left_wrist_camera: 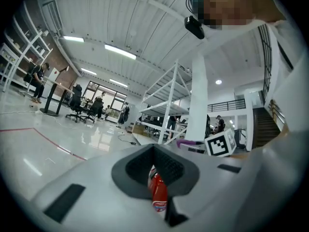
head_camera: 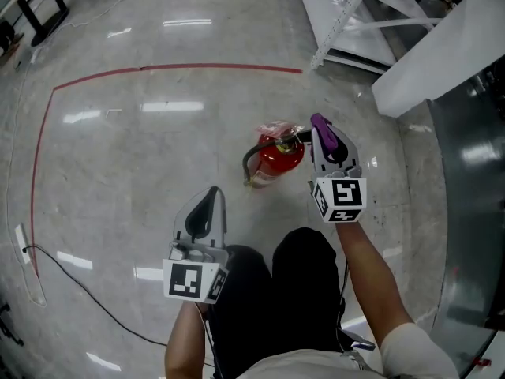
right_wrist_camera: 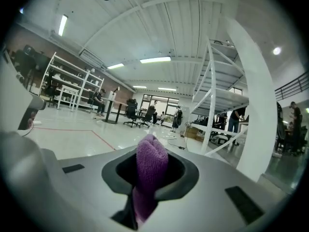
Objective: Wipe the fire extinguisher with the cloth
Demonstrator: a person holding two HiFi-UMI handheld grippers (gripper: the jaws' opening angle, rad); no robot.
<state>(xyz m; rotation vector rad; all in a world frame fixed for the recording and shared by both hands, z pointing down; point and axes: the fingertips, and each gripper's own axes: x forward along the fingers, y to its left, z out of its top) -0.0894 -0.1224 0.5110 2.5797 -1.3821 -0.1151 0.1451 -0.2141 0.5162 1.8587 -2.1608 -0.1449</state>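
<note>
Presently on record:

Extinguisher (head_camera: 278, 156): red, on the bare floor (head_camera: 142, 148) just ahead of the person's knees, below the right end of the red line (head_camera: 173, 69). It seems to stand upright, seen from above. A black hose (head_camera: 249, 164) loops off its left side. It stands free on open floor, so every side can be reached.

Cloth (head_camera: 319, 123): purple, bunched, clamped in the right gripper (head_camera: 322, 129). The right gripper view shows the fold pushing up out of the closed jaws, with a tail hanging below. Only this soft nub leads, likely so that fabric rather than plastic meets the metal.

Right gripper: held out over the extinguisher's right shoulder, near the head. Whether the cloth already touches cannot be told from above. Judged step: at or just short of first contact, wiping hardly begun.

Left gripper (head_camera: 213, 192): jaws drawn together on nothing. In its own view the extinguisher (left_wrist_camera: 158, 195) shows only beyond, through the slit. It hangs low and apart, to the extinguisher's left, plausibly kept in reserve to steady the cylinder.

Hazard, judged: an upright cylinder may rock or tip under a sideways wipe. The hose could also snag the cloth.

Also present: a white rack (head_camera: 355, 14) at the floor's far right and a thin cable (head_camera: 79, 283) trailing along the near left.
</note>
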